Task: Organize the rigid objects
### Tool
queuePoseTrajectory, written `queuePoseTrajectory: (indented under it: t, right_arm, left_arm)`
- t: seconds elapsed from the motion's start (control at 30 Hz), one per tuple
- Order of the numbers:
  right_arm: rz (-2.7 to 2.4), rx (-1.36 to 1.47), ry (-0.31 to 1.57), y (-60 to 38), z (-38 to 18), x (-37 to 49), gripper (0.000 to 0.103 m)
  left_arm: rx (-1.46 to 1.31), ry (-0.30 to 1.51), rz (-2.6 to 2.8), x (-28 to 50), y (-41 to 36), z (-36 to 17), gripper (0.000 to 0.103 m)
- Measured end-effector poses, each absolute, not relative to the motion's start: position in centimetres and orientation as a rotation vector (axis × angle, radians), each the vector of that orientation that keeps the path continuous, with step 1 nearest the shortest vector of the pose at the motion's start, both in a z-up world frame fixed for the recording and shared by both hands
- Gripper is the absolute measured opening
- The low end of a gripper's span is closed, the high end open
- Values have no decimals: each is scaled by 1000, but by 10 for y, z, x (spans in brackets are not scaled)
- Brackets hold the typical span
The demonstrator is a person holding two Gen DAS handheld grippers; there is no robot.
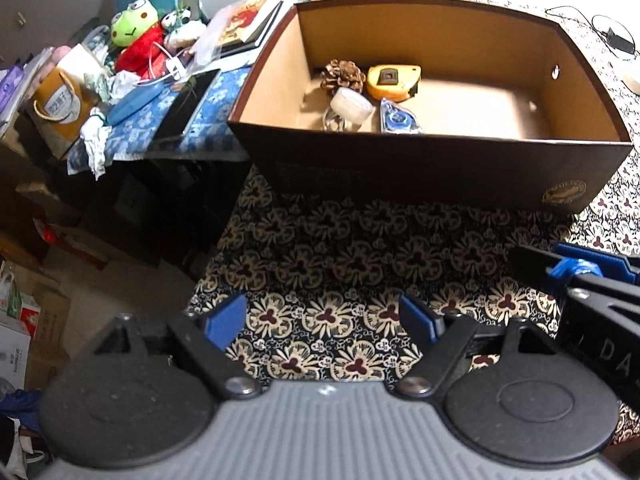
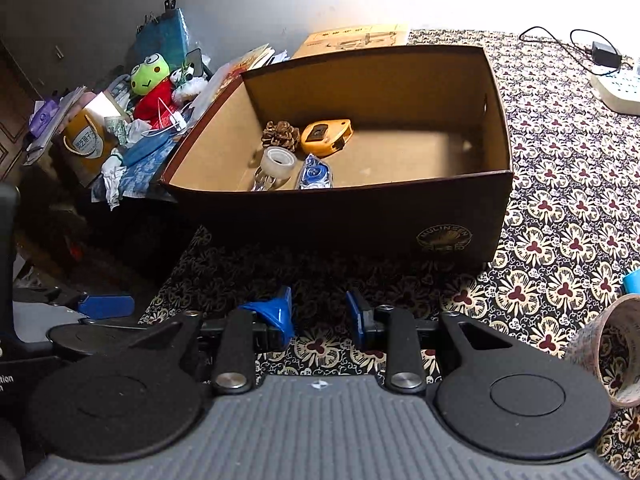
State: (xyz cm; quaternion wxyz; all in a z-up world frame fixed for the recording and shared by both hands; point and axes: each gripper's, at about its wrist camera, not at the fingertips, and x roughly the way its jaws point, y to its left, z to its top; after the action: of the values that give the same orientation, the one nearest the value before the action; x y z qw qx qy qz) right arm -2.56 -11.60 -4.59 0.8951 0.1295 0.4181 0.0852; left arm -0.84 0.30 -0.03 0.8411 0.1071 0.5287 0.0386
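A dark brown cardboard box stands open on the patterned cloth. Inside lie a pine cone, a yellow tape measure, a clear tape roll and a blue-white correction tape. My left gripper is open with nothing between its fingers, in front of the box. My right gripper is also open and holds nothing. A patterned tape roll lies on the cloth at the right edge of the right wrist view.
A cluttered side table with a frog plush, books and bags stands left of the box. A power strip and cables lie at the far right. A blue object peeks in at the right edge. Cardboard boxes sit on the floor.
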Motion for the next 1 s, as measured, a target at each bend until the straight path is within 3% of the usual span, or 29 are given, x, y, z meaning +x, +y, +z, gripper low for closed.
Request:
queuePoseTrajectory:
  t: [0.57,1.0]
  right_arm:
    - [64,274,791,-104,-5,11,12]
    - [-83,256,724,-88,-6,41,12]
  left_arm:
    - [233,1003,-35,45,13,43,81]
    - [259,930,-128,85,28,42,81]
